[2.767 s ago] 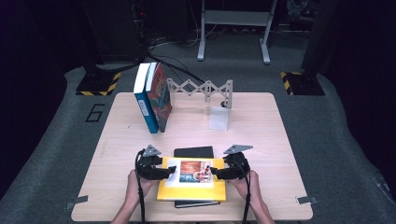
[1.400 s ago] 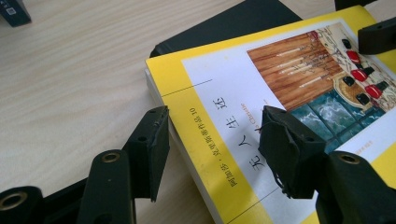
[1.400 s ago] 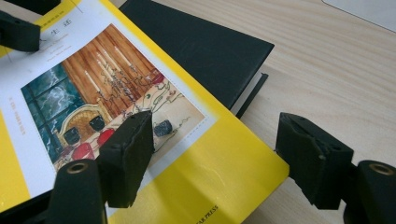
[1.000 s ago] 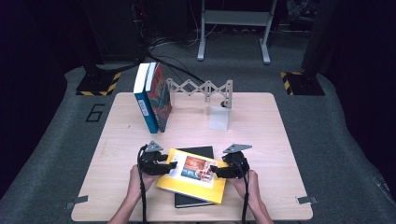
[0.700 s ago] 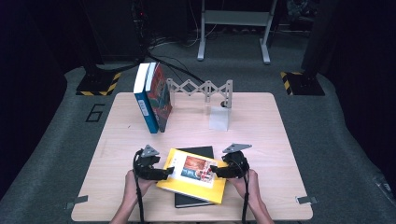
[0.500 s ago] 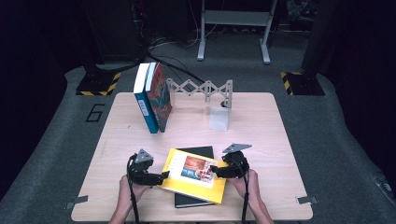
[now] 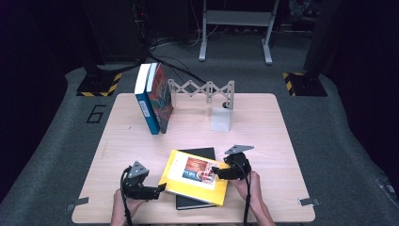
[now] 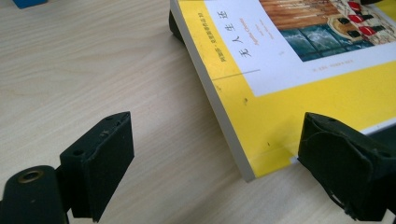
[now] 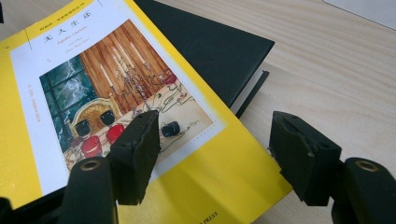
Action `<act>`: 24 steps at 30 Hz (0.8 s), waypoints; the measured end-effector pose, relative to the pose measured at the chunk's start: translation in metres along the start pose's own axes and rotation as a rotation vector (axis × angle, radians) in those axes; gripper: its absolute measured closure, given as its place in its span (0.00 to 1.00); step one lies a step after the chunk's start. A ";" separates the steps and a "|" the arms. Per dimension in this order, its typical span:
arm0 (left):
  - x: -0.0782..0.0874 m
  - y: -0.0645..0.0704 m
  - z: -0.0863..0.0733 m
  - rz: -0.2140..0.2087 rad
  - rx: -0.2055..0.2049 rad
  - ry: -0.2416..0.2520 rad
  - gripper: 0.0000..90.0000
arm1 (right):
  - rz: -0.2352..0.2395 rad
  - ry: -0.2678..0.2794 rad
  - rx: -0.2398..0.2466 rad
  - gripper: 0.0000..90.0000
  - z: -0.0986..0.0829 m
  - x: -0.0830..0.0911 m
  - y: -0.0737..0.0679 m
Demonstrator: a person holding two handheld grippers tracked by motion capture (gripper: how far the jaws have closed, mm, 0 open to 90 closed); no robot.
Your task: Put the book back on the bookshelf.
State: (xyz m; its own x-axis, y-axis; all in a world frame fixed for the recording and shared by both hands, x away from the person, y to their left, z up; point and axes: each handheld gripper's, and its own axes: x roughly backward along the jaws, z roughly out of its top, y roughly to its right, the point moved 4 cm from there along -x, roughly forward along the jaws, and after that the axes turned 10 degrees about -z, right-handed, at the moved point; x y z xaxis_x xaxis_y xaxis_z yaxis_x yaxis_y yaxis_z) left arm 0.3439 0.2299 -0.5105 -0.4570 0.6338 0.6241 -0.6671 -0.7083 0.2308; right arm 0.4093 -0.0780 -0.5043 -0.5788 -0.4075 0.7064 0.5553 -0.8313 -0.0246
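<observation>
A yellow book (image 7: 195,176) with a picture on its cover lies askew on top of a black book (image 7: 197,154) at the near middle of the table. My left gripper (image 7: 160,188) is open at the yellow book's near-left corner. In the left gripper view its jaws (image 8: 219,140) straddle that corner of the yellow book (image 8: 289,84), one jaw over bare table. My right gripper (image 7: 214,172) is open at the book's right side. In the right gripper view (image 9: 217,128) one jaw hangs over the yellow cover (image 9: 46,116) and the other stands past its edge, near the black book (image 9: 210,46).
Two upright books (image 7: 153,96), one blue-spined and one red-covered, lean together at the back left. A grey scissor-style rack (image 7: 202,89) and a white block (image 7: 221,120) stand at the back middle. The wooden table (image 7: 282,141) has bare room on the right.
The yellow book has been turned askew on the black book. My left gripper has come off its left edge and drawn back toward the near-left corner. The right gripper has barely moved.
</observation>
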 end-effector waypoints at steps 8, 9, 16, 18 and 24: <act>0.000 0.004 -0.006 0.011 -0.027 -0.030 0.11 | 0.001 -0.001 -0.007 0.37 0.000 0.000 0.000; -0.001 0.004 -0.007 0.019 -0.034 -0.035 0.11 | 0.000 -0.001 -0.010 0.37 0.000 0.000 0.000; -0.004 -0.001 -0.011 0.023 -0.008 -0.001 0.09 | -0.008 0.000 -0.001 0.39 -0.001 0.002 -0.002; -0.006 -0.005 -0.011 0.033 0.006 0.010 0.09 | -0.011 0.001 0.002 0.41 -0.002 0.004 -0.004; -0.011 -0.016 -0.002 0.060 0.019 0.007 0.09 | -0.002 0.006 0.014 0.47 -0.006 0.008 -0.006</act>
State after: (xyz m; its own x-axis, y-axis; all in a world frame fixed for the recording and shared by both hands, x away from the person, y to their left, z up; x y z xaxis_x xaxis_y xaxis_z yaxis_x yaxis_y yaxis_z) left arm 0.3587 0.2350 -0.5228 -0.4997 0.5921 0.6322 -0.6273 -0.7507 0.2073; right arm 0.3979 -0.0784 -0.5025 -0.5834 -0.4081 0.7022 0.5625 -0.8267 -0.0130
